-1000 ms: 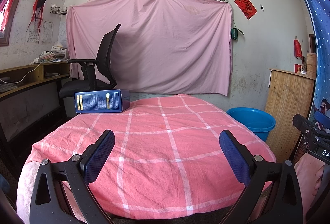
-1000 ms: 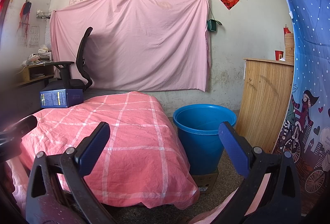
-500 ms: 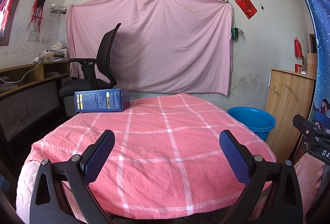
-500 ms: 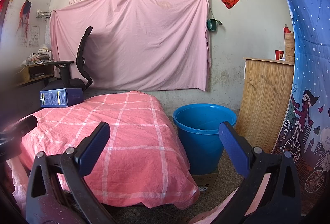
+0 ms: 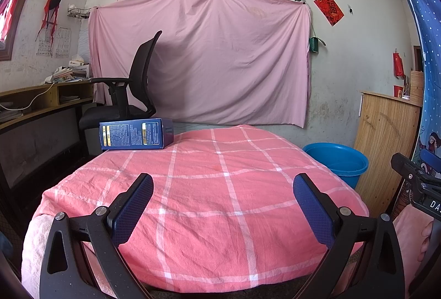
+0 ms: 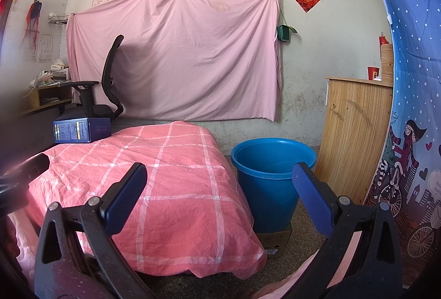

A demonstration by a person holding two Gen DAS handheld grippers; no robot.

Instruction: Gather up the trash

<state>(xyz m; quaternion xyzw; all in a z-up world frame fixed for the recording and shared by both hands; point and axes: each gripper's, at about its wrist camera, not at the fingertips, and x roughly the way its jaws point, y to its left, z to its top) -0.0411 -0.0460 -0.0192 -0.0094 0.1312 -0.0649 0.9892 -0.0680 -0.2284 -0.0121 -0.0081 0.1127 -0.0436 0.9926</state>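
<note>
At the bottom of the left wrist view, the left gripper (image 5: pixel 222 195) has its two blue fingers (image 5: pixel 132 209) wide apart, with nothing between them and touching nothing; they hang over the near part of the pink checked cloth (image 5: pixel 220 189). Low in the right wrist view, the right gripper (image 6: pixel 219 195) has its fingers equally wide apart and empty, one over the cloth and one in front of the bucket (image 6: pixel 271 180).

What is under the cloth cannot be seen, because it covers the whole surface and falls over the edges. Inside the bucket only the blue wall is visible, the bottom is cut off by the rim. It stands on a cardboard piece (image 6: pixel 275 239) whose print is too small to read. The left edge of the right view is blurred and dark.

The box (image 5: pixel 136 133), dark blue with yellow text panels, lies on its side at the far left corner of the cloth, in the middle left of both frames, well apart from all fingers. The bucket is at the middle right of the left view, beside the cloth and next to a wooden cabinet (image 5: pixel 386 139).
</note>
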